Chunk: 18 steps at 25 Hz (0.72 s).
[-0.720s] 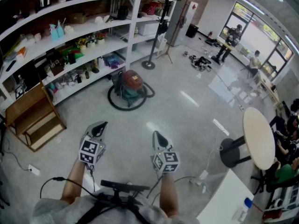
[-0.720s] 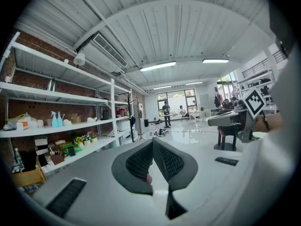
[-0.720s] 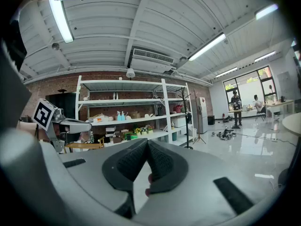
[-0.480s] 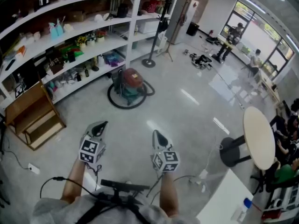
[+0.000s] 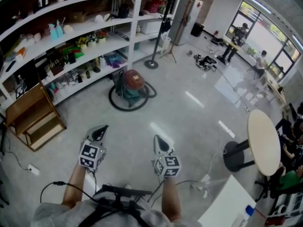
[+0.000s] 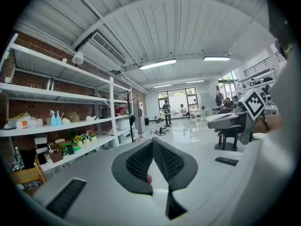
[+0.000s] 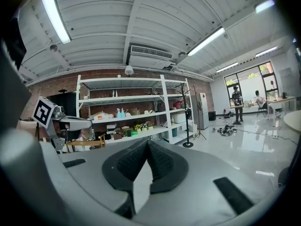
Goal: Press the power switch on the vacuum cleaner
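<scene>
A wide room with a glossy pale floor [image 5: 189,112] runs back to tall windows, and long white shelves [image 5: 71,30] crowded with small goods stand along a brick wall. The vacuum cleaner [image 5: 134,85] sits on the floor just in front of the lowest shelf, well apart from both grippers and straight ahead of them. It is a squat canister with a rounded dark red top over a teal-green body, and a black hose [image 5: 118,104] lies in a loop on the floor around its base. Its power switch is too small to make out from the head view, and no brand or lettering can be read on it. Print on the bottles and boxes on the shelves is likewise too small to read; the only clear marks are the black-and-white square markers on the gripper cubes. The left gripper [image 5: 100,130] and the right gripper [image 5: 159,139] are held side by side over bare floor, pointing towards the vacuum cleaner. Each gripper's view shows its jaws closed tip to tip, with nothing between them. A wooden step unit [image 5: 35,122] stands at the left end of the shelves, a black coat stand [image 5: 156,37] beyond the vacuum cleaner, and a round pale table [image 5: 264,141] off to the right.
</scene>
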Each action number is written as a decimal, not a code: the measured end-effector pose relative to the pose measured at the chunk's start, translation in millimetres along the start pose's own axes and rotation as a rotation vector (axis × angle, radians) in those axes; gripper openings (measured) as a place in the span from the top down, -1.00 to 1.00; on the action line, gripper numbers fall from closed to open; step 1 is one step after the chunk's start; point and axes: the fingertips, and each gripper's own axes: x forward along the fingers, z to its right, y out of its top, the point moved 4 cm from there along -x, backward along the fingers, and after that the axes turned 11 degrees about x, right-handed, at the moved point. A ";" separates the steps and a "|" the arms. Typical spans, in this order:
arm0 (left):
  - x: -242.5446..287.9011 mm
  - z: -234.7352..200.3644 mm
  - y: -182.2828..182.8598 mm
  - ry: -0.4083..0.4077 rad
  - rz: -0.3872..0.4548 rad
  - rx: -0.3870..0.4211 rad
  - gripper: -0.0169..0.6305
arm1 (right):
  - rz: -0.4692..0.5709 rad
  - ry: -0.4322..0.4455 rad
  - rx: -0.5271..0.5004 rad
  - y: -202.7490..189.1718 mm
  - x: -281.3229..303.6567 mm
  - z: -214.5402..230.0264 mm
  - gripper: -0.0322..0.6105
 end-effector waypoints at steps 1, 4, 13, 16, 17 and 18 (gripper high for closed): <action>1.0 3.3 -0.3 0.003 -0.003 0.000 0.92 | -0.001 0.002 0.001 -0.5 -1.4 3.5 0.86; 3.0 13.3 -2.5 0.011 -0.013 -0.003 0.93 | -0.006 0.016 0.013 -3.0 -6.5 12.8 0.86; 22.6 15.4 -4.8 0.016 -0.036 0.000 0.92 | -0.024 0.017 0.013 -4.6 7.2 29.7 0.86; 39.0 6.2 -7.9 0.012 -0.039 -0.003 0.92 | -0.037 0.014 0.015 -5.2 25.1 36.4 0.86; 45.8 1.2 -7.8 0.012 -0.036 -0.003 0.92 | -0.037 0.013 0.013 -3.3 32.1 38.2 0.86; 53.2 -4.5 -7.7 0.012 -0.034 -0.003 0.92 | -0.036 0.012 0.012 -0.8 39.8 39.8 0.86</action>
